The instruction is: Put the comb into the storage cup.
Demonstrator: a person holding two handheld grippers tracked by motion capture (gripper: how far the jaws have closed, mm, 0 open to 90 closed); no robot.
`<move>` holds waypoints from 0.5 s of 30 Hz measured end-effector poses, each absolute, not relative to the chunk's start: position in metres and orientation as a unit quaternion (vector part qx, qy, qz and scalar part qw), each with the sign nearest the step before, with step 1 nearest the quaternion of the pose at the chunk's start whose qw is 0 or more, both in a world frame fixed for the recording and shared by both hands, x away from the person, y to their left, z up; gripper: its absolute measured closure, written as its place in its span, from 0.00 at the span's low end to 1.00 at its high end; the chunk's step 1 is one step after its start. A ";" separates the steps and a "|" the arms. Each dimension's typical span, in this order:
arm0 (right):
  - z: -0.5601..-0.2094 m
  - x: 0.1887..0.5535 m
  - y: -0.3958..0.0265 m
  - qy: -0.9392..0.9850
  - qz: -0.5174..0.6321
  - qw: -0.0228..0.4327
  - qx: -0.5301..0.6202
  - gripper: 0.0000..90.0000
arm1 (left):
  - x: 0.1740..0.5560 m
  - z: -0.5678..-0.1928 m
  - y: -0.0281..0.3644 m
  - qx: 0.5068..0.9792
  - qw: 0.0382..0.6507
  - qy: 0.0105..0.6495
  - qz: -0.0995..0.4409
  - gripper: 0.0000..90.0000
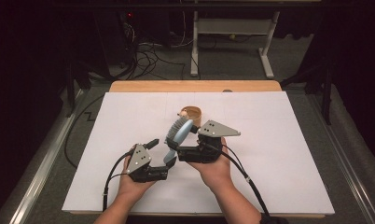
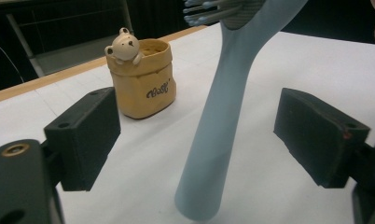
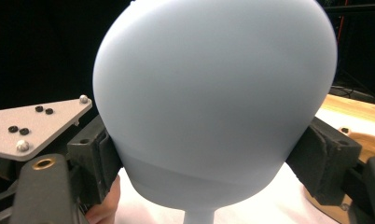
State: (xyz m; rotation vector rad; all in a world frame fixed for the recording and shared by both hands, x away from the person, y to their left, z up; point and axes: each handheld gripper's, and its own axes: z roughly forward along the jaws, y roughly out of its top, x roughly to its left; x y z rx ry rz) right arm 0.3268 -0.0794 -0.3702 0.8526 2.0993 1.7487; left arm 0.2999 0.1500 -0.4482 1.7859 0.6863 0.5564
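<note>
High view: right tool point(image 1: 191, 132) pinches hairbrush point(image 1: 178, 133) head, handle slanting down to left tool point(image 1: 164, 151), over tabletop point(image 1: 279, 154).
Left gripper view: jaws spread, clear of handle point(image 2: 218, 140); back off straight, don't clip it.
Right gripper view: pads tight on brush head point(image 3: 213, 102). Keep grip, then head for bear pot point(image 2: 141, 77).
</note>
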 end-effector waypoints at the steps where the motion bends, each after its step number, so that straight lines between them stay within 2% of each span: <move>1: -0.370 0.327 -0.080 0.726 0.605 0.139 0.296 0.23 | 0.301 -0.448 0.151 0.753 0.544 0.290 0.230 0.14; 8: -0.368 0.328 -0.088 0.724 0.604 0.147 0.298 0.23 | 0.302 -0.445 0.163 0.746 0.550 0.296 0.229 0.01; 15: -0.368 0.328 -0.095 0.724 0.600 0.153 0.302 0.23 | 0.304 -0.445 0.181 0.745 0.546 0.310 0.227 0.00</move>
